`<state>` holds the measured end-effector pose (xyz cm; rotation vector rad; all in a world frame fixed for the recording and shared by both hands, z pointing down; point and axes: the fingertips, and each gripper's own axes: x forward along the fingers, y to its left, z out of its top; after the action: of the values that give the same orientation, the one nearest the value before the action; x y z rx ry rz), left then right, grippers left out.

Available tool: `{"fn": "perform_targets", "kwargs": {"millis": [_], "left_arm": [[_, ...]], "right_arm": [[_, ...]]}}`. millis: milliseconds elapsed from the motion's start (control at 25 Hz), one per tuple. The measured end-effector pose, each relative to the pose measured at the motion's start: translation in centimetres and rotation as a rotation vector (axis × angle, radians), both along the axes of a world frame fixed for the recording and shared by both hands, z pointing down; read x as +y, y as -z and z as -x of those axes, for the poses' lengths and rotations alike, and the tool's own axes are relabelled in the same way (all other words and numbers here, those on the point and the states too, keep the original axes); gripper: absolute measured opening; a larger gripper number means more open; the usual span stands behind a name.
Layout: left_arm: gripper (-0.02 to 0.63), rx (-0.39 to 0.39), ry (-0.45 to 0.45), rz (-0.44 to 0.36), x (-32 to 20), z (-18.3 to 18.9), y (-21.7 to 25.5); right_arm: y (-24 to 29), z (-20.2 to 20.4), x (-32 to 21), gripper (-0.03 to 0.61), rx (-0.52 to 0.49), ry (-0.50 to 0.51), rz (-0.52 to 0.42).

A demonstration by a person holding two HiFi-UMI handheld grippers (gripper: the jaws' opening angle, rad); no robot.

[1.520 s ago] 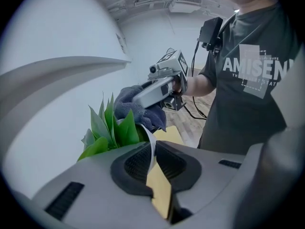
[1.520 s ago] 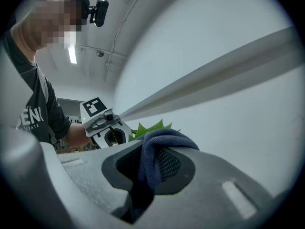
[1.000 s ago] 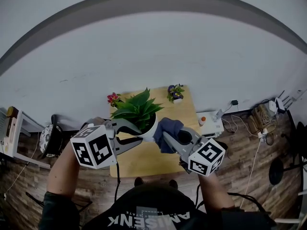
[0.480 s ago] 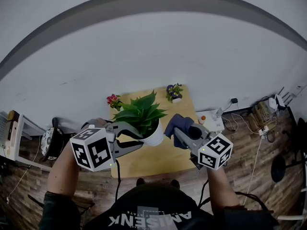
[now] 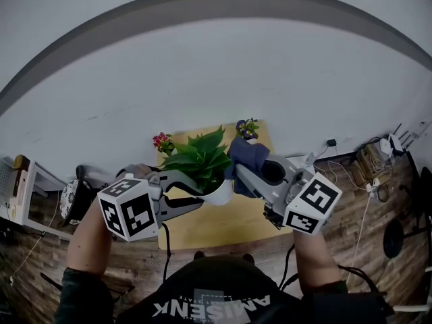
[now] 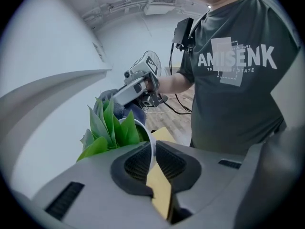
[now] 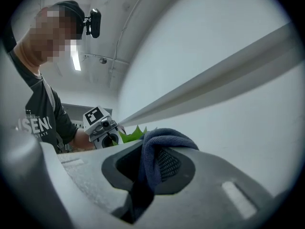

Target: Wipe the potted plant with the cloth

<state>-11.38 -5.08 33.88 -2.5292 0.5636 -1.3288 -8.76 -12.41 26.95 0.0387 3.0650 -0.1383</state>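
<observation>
White pot holding green leafy plant; rim pinched in left gripper jaws. Right gripper jaws clamp dark blue cloth.

text: AMISENK | on: chest of person's dark T-shirt | smaller line beneath: unreadable

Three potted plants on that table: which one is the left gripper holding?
The big leafy green plant: the left gripper clamps the rim of its white pot. The small pink-flowered plant and purple-flowered plant stand ungripped at the back of the table.
</observation>
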Motion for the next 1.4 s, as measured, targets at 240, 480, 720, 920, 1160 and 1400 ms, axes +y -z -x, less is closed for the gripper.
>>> {"fn": "perform_targets", "kwargs": {"millis": [240,480,720,920,1160,1400], "left_arm": [[0.031,-0.007,-0.001,-0.036,0.6,-1.0,0.3],[0.029,-0.020,0.008,-0.056,0.6,-1.2,0.3],[0.031,-0.024,0.014,-0.054,0.4,-1.0,-0.1],[0.029,-0.033,-0.001,-0.036,0.3,-0.8,-0.5],[0.029,-0.046,-0.021,-0.035,0.4,-0.6,-0.6],[0.029,-0.024,-0.041,-0.045,0.7,-0.8,-0.3]], "right_arm": [[-2.3,-1.1,0.3,0.046,0.000,-0.004,0.055],[-5.6,-1.7,0.3,0.046,0.034,-0.010,0.104],[-9.8,-2.0,0.3,0.046,0.124,-0.017,0.135],[-12.4,-2.6,-0.8,0.046,0.188,-0.068,0.169],[-6.6,-2.2,-2.8,0.046,0.089,-0.085,0.111],[-1.1,0.6,-3.0,0.046,0.003,-0.032,0.072]]}}
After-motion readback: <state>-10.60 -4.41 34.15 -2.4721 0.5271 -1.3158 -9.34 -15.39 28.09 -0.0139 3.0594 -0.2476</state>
